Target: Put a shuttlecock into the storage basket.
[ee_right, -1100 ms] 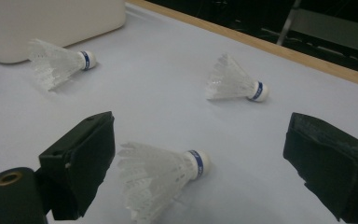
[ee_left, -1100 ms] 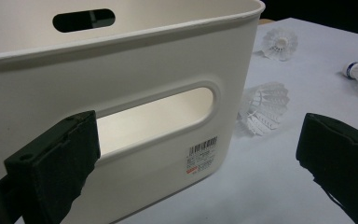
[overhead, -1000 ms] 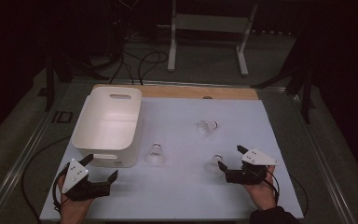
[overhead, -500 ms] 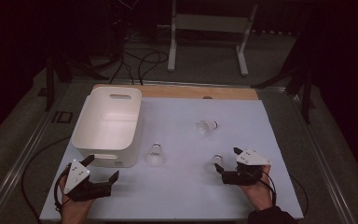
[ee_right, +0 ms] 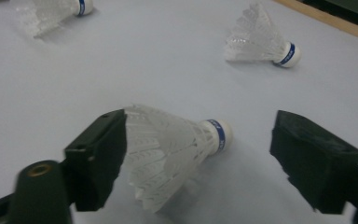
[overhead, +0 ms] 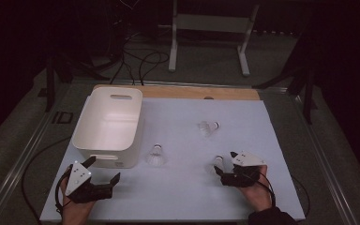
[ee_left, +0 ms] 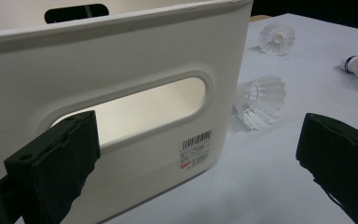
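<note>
The right gripper [ee_right: 193,158] has just been closing; its jaws straddle the nearest shuttlecock [ee_right: 168,149] without clamping it. The shuttlecock lies on the white table sheet [ee_right: 121,70], long axis across the jaw gap, cork toward the far jaw, skirt touching the near one.

White shuttlecock [ee_right: 177,149] (blue-banded cork), lying sideways on white tabletop [ee_right: 121,65]

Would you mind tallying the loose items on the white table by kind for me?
Shuttlecocks: 3, one between the right tongs, one beside the bin, one farther back
White plastic bin: 1
Total: 4
</note>
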### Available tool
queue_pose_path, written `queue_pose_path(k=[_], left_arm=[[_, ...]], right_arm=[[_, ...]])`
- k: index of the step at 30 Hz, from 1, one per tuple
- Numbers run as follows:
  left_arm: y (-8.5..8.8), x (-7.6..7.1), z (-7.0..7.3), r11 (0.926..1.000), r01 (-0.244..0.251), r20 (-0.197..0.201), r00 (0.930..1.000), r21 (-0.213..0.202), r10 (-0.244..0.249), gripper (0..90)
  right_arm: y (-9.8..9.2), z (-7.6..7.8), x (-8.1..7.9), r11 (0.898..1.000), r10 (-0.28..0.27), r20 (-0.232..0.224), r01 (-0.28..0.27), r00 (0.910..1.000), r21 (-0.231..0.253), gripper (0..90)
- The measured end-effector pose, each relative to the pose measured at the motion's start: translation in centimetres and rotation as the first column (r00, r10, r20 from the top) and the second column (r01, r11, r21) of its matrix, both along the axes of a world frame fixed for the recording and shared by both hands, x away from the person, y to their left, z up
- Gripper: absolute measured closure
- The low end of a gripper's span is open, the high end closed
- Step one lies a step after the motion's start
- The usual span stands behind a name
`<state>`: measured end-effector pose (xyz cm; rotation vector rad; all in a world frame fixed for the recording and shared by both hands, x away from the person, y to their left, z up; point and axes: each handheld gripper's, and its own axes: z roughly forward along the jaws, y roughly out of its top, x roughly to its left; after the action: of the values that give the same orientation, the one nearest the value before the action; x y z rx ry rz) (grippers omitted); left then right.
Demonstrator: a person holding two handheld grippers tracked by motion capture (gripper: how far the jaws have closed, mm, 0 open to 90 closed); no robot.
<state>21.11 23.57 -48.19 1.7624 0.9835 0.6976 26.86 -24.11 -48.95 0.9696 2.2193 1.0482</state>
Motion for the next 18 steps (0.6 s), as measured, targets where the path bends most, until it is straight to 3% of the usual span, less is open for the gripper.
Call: queue_pose_path(k=[7, 11, 18], left_arm=[[0.0, 0.0, 0.0, 1.0000, 0.004, -0.003, 1.0000, 0.004, -0.004, 0.3], [-0.1, 0.0, -0.1, 0.9999, 0.007, -0.004, 1.0000, 0.009, -0.007, 0.3], [-0.2, 0.0, -0.1, 0.9999, 0.009, -0.003, 1.0000, 0.009, -0.009, 0.3]], right_arm=[[0.8, -0.6, -0.1, 0.998, 0.016, 0.000, -0.016, 0.9999, -0.067, 39.0], [1.2, -1.1, 0.0, 0.992, -0.009, -0.008, 0.008, 0.9999, -0.125, 49.4], [1.1, -1.1, 0.1, 0.990, -0.046, -0.002, 0.045, 0.9989, -0.135, 64.8]])
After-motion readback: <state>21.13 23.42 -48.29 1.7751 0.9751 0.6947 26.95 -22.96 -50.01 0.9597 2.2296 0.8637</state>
